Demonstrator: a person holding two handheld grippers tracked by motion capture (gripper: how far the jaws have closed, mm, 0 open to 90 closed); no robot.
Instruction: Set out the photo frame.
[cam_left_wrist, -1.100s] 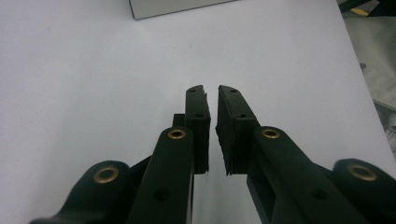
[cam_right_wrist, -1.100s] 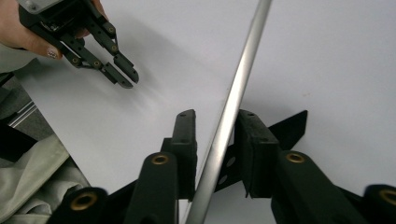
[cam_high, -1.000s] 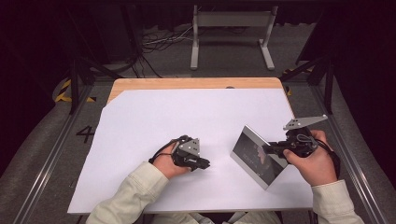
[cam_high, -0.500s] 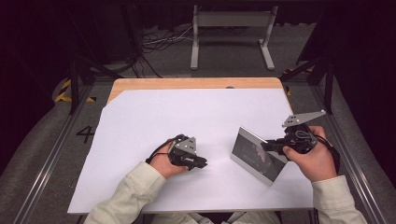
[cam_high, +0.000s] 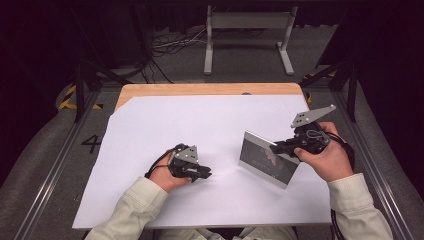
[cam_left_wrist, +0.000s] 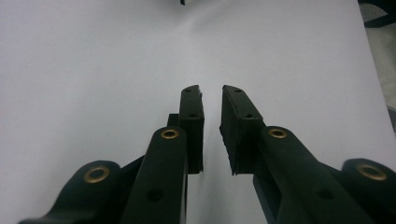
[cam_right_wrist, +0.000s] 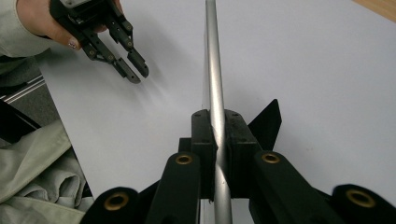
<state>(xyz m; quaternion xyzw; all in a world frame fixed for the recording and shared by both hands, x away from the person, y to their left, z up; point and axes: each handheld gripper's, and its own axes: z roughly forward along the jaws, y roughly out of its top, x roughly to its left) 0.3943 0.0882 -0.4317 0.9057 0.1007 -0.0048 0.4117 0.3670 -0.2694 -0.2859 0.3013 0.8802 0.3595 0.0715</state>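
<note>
Item: thin rectangular silver-framed panel (cam_high: 268, 159) with a dark face, tilted on edge over the right half of the white paper sheet (cam_high: 200, 120); clamped along its metal rim by the right gripper (cam_high: 281, 147); face printing illegible. Left gripper (cam_high: 206, 173): jaws narrowly parted, just opening, nothing between, with bare sheet all around. Floor marking "4" (cam_high: 92, 143) beside the table's left rail.

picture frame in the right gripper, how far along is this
Done: the right gripper is shut on the top edge of the picture frame, which stands tilted on the white sheet. In hand: the left gripper has just been opening, with nothing between its pads, apart from the frame. Left, likely: setting the frame down and letting go.
</note>
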